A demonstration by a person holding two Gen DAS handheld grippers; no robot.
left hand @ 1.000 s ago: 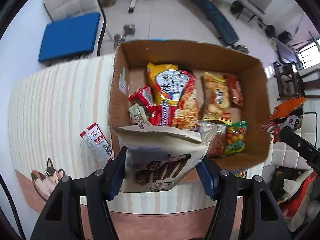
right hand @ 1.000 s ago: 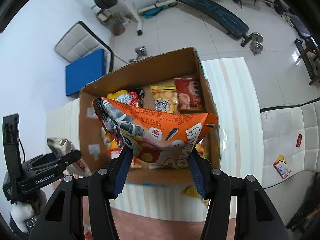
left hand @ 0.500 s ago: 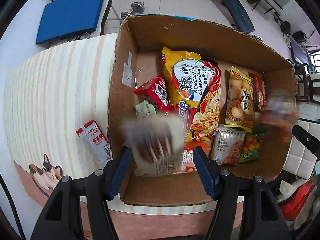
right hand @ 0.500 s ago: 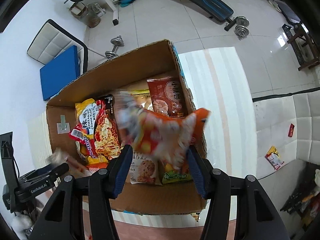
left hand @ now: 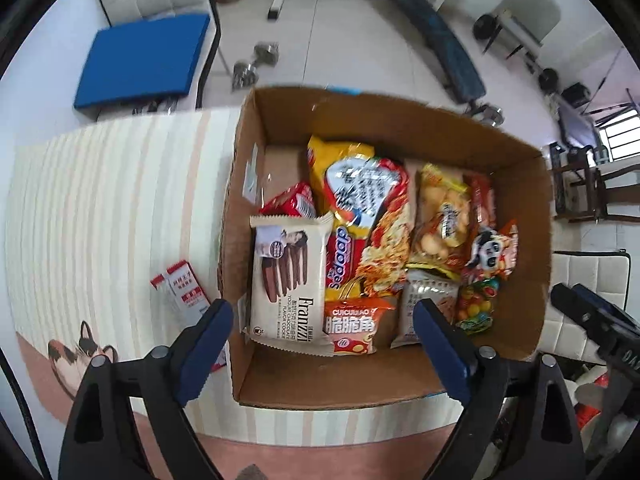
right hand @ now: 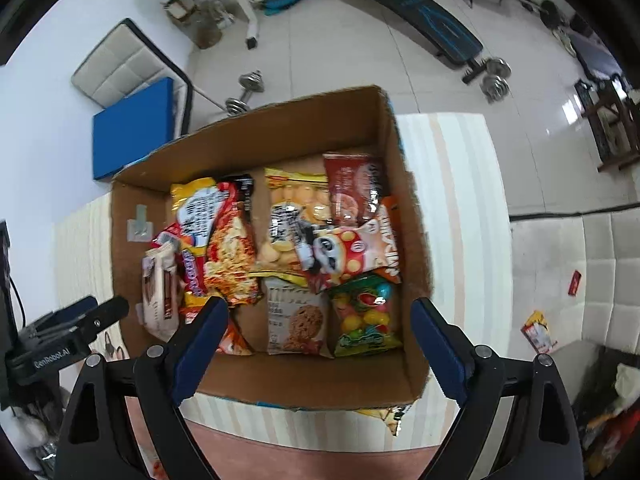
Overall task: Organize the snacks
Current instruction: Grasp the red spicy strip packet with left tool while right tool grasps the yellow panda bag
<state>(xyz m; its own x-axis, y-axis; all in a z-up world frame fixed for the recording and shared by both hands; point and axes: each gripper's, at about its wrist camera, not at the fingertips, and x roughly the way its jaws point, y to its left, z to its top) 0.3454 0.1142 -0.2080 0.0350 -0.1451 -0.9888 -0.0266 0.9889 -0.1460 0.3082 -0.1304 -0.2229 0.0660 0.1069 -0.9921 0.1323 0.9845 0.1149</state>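
Note:
A cardboard box on the striped table holds several snack packs. A cream Franzzi cookie pack lies at the box's near left. An orange panda snack bag lies on the packs at the right, also in the left wrist view. My left gripper is open and empty above the box's near edge. My right gripper is open and empty above the same box. The left gripper shows at the left edge of the right wrist view.
A red-and-white packet lies on the table left of the box. A yellow wrapper pokes out under the box's near right corner. A blue-cushioned chair, dumbbells and a weight bench stand on the floor beyond.
Both grippers opened. The cookie pack dropped from the left gripper into the box's left side. The orange panda bag dropped from the right gripper onto the packs at the right.

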